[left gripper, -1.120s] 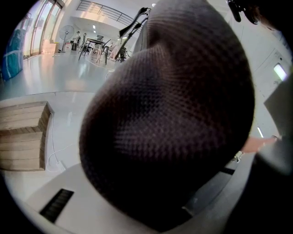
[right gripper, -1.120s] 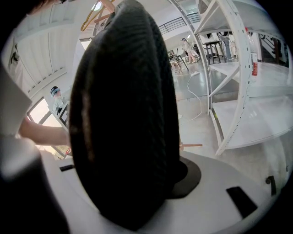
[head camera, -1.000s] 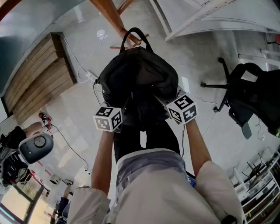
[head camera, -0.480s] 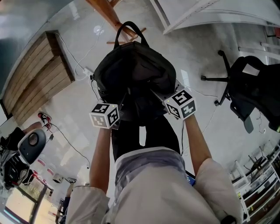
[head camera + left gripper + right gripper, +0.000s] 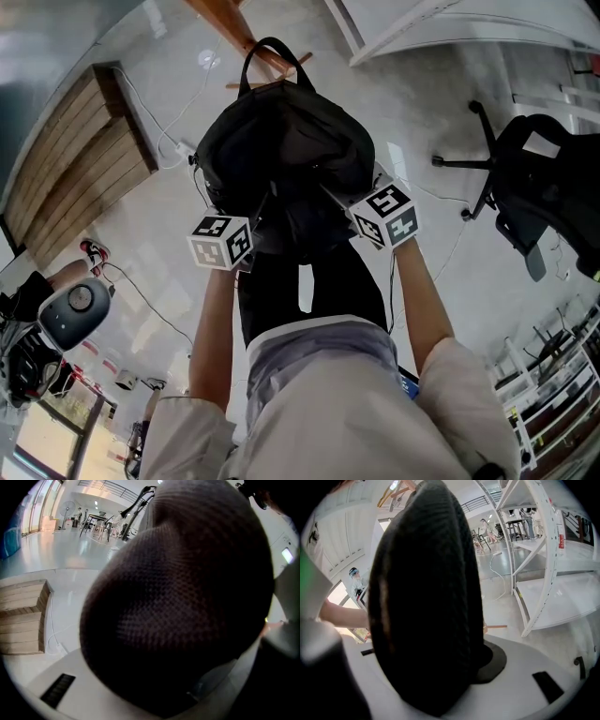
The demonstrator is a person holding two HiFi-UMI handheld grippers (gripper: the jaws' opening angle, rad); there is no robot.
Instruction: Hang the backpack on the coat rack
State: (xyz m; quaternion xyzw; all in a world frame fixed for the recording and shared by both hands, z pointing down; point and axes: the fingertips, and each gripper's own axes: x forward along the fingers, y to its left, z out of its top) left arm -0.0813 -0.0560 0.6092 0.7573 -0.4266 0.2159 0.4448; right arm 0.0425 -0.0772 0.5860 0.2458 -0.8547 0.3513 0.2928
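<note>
Now we hold the black backpack (image 5: 286, 155) raised in front of the wooden coat rack (image 5: 228, 23) — left gripper (image 5: 261, 225) and right gripper (image 5: 330, 197) each clamped on its padded fabric. Its top handle (image 5: 272, 45) overlaps a rack peg — hooked or not, we cannot tell.

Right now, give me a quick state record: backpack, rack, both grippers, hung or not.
backpack: black, held up off the floor, top handle loop toward the rack
left gripper: fingers shut on backpack fabric, lower left in head view
right gripper: fingers shut on backpack fabric, lower right
coat rack: wooden, at top of head view
hung: unconfirmed; loop overlaps a peg, cannot tell if hooked
nearby: office chair at right, wooden platform at left
</note>
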